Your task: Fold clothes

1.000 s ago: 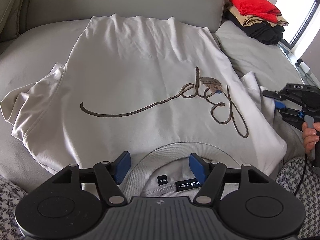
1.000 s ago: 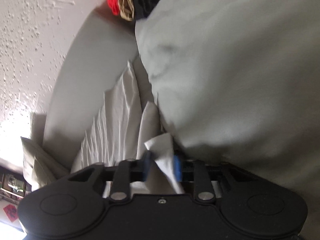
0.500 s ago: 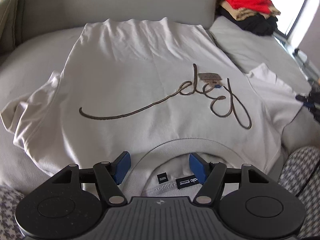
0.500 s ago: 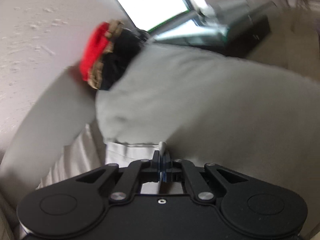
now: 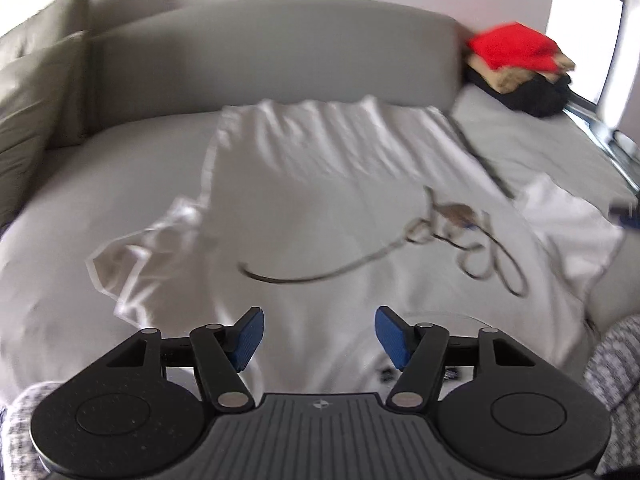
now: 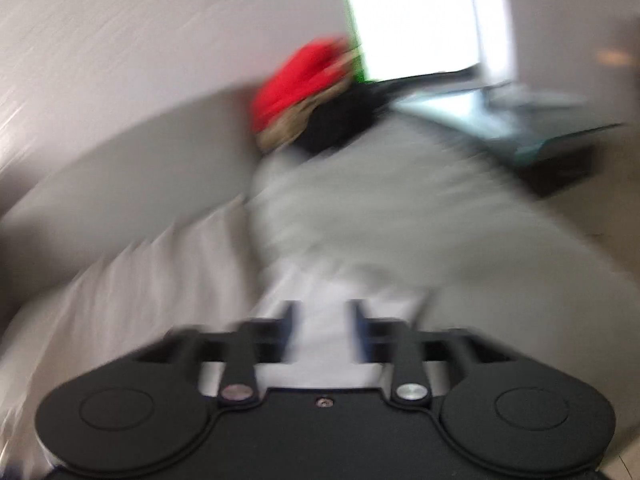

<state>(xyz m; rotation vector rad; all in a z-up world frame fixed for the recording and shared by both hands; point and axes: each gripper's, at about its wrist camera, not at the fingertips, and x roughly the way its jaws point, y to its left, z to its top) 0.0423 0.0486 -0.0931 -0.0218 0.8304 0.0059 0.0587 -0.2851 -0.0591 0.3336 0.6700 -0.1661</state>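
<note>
A white T-shirt (image 5: 328, 208) with a dark script line across its chest lies spread, collar nearest me, on the grey sofa (image 5: 100, 208). My left gripper (image 5: 320, 338) hovers over the cloth just left of the collar. Its blue pads (image 5: 249, 338) are apart and closing, with nothing between them. The shirt's right sleeve (image 5: 568, 224) lies spread out to the right. In the blurred right wrist view my right gripper (image 6: 323, 332) sits low over that white sleeve (image 6: 320, 292). Its jaws are opening, and white cloth shows in the narrow gap. Its tip shows at the left wrist view's right edge (image 5: 624, 212).
A stack of folded clothes, red on tan on black (image 5: 516, 68) (image 6: 312, 92), sits at the sofa's far right corner by a bright window. Cushions (image 5: 36, 92) lean at the left. Houndstooth fabric (image 5: 616, 368) shows at the near right. A low glass table (image 6: 520, 120) stands beyond the sofa.
My left gripper has drawn back and up from the collar, jaws slightly narrower. The right gripper, earlier shut on the sleeve, has rolled upright, lifted and parted its jaws. The sleeve now lies spread out.
</note>
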